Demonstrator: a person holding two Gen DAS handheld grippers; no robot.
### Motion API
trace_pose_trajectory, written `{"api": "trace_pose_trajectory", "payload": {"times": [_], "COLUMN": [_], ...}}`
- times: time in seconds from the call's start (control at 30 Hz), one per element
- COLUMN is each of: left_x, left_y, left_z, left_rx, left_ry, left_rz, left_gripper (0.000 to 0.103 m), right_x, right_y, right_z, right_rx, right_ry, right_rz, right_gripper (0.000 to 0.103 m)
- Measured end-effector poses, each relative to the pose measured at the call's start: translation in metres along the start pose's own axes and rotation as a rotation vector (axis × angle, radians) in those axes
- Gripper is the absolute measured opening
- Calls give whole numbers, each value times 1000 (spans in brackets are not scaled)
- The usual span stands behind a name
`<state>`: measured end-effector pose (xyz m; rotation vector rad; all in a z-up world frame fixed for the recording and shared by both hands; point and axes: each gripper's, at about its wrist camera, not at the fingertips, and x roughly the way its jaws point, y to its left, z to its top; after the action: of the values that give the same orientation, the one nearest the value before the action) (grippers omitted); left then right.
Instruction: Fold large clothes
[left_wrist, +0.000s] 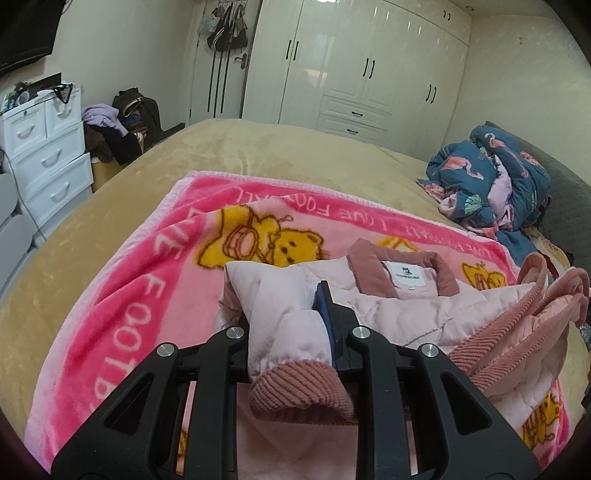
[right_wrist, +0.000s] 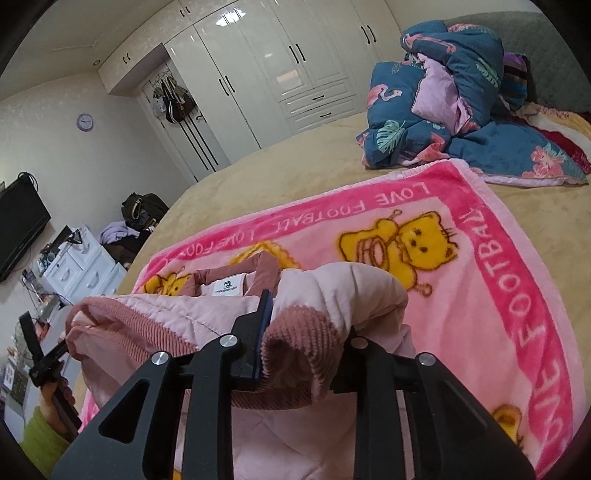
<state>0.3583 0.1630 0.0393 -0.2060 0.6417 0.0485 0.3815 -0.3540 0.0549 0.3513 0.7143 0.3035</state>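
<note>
**On the bed, a pink jacket held by both sleeves**

On the pink bear blanket (left_wrist: 147, 295), which lies on the tan bed (left_wrist: 258, 147), sits a soft pink jacket (left_wrist: 399, 306). It is puffy and quilted, with darker pink ribbed cuffs and collar. A white label shows inside the collar.

Left gripper (left_wrist: 291, 332) is clenched on one sleeve; the ribbed cuff hangs out toward the camera. Right gripper (right_wrist: 303, 343) is clenched on the other sleeve the same way.

Near the head end of the bed lies a bunched blue flamingo quilt (right_wrist: 443, 110).
</note>
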Motion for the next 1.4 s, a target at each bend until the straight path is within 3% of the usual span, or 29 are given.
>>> {"api": "trace_pose_trajectory", "payload": {"times": [0.13, 0.4, 0.43, 0.53, 0.57, 0.7, 0.83, 0.93, 1.03, 1.07, 1.17, 1.27, 1.37, 1.4], "left_x": [6, 13, 14, 16, 17, 20, 22, 21, 20, 19, 13, 4, -9, -18], "left_y": [1, -3, -3, -4, -4, -4, -6, -5, -6, -6, -9, -17, -21, -24], "left_z": [-2, -4, -4, -5, -5, -6, -6, -6, -6, -6, -4, 0, 6, 9], "left_rx": [-3, -7, -7, -3, 0, 1, 11, 6, -8, -13, -27, 0, 10, 24], "left_ry": [5, 12, 13, 16, 17, 19, 23, 25, 26, 28, 23, 5, -34, -69], "left_rz": [0, 4, 2, 1, 2, -2, -2, -4, -14, -21, -74, -75, -72, -63], "left_gripper": [15, 16, 16, 16, 16, 18, 20, 20, 25, 30, 61, 74, 95, 94], "right_x": [7, 19, 19, 20, 19, 15, 16, 29, 47, 51, 57, 56, 51, 48], "right_y": [-6, -12, -14, -30, -33, -31, -18, -11, -6, -4, -3, -6, -8, -7], "right_z": [-3, -5, -5, -6, -6, -13, -30, -47, -63, -67, -75, -74, -71, -70], "right_rx": [10, 23, 43, 157, 175, 112, -48, -168, -248, -265, -278, -241, -216, -212], "right_ry": [16, 34, 31, 19, 14, 11, 19, 68, 138, 148, 148, 138, 133, 129], "right_rz": [44, 63, 85, 205, 202, 121, -56, -174, -204, -212, -227, -213, -192, -191], "right_gripper": [42, 48, 53, 97, 97, 97, 97, 97, 96, 96, 97, 97, 96, 96]}}
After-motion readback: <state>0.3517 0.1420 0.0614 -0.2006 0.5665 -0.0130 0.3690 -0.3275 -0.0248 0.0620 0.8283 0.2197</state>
